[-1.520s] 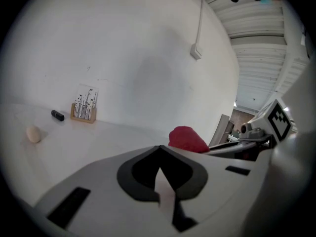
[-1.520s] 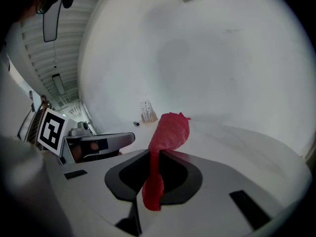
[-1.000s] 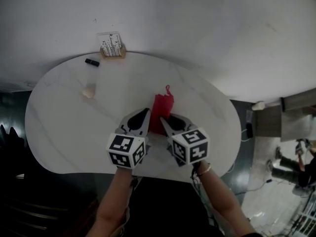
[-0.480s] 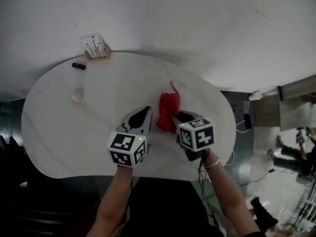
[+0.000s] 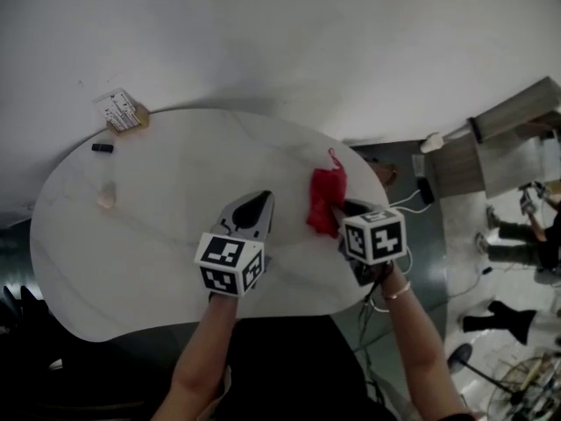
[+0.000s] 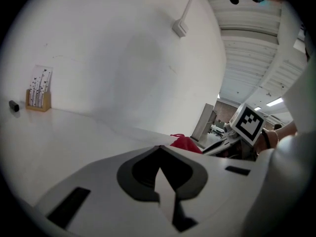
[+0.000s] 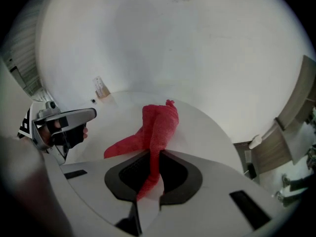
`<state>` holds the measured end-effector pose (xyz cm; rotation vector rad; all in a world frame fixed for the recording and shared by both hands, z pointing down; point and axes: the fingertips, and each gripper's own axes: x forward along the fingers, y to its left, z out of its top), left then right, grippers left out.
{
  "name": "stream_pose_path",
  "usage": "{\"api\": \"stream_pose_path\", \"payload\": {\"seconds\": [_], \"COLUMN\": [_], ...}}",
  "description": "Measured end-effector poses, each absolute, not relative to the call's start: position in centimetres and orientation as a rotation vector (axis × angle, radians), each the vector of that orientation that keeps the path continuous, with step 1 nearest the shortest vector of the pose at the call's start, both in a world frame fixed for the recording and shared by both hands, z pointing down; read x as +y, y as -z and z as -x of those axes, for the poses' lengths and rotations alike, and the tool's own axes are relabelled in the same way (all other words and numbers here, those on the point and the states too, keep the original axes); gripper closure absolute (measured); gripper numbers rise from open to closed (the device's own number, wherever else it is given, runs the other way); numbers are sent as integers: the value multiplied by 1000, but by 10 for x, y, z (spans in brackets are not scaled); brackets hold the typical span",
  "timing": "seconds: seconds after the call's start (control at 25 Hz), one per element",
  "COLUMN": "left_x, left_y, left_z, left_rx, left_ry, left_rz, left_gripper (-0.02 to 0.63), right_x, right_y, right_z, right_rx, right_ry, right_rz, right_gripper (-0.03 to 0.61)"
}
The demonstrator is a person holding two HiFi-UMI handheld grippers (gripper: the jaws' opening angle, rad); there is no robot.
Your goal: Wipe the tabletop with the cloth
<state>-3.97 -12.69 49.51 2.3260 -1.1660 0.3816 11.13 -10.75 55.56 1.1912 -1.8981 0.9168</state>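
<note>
A red cloth [image 5: 326, 202] lies bunched on the white oval tabletop [image 5: 158, 235] near its right edge. My right gripper [image 5: 334, 212] is shut on the cloth's near end; in the right gripper view the cloth [image 7: 157, 127] runs out from between the jaws across the table. My left gripper [image 5: 259, 203] hovers over the table's middle, left of the cloth, its jaws closed together with nothing in them. In the left gripper view the cloth [image 6: 185, 142] shows just past that gripper's tips [image 6: 159, 147], with the right gripper's marker cube [image 6: 249, 124] behind it.
A small wooden card holder [image 5: 121, 112] stands at the table's far left edge, with a short black object [image 5: 102, 147] and a small pale lump [image 5: 106, 198] nearby. Beyond the table's right edge are floor, cables and a wooden cabinet [image 5: 478, 152].
The right gripper has dragged the red cloth rightwards across the table toward its right edge. The left gripper has stayed near the middle. The head view has swung right.
</note>
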Motion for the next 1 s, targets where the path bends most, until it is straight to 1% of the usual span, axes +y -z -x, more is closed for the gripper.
{"api": "stream_pose_path", "payload": {"seconds": [0.2,0.4,0.52,0.64,0.72,0.8,1.0], "left_x": [-126,-125,-126,-129,-133,-138,-147], "left_y": [-497,-497,-494,-488,-483,-476,-462], "left_z": [-3,-36,-49,-46,-35,-19,33], "left_rx": [-1072,-980,-958,-975,-1010,-1057,-1193], "left_ry": [-407,-428,-424,-412,-402,-386,-342], "left_rz": [-2376,-2422,-2437,-2441,-2434,-2425,-2377], "left_gripper": [612,612,612,612,612,612,612], "right_x": [-96,-81,-75,-78,-91,-111,-158], "right_y": [-558,-558,-554,-538,-520,-502,-478], "right_z": [-182,-237,-269,-289,-284,-259,-140], "right_rx": [-1802,-1698,-1623,-1584,-1633,-1726,-2011], "right_ry": [-953,-988,-959,-890,-869,-865,-872], "right_rz": [-1325,-1429,-1484,-1534,-1547,-1522,-1303], "right_gripper": [532,532,532,532,532,532,532]}}
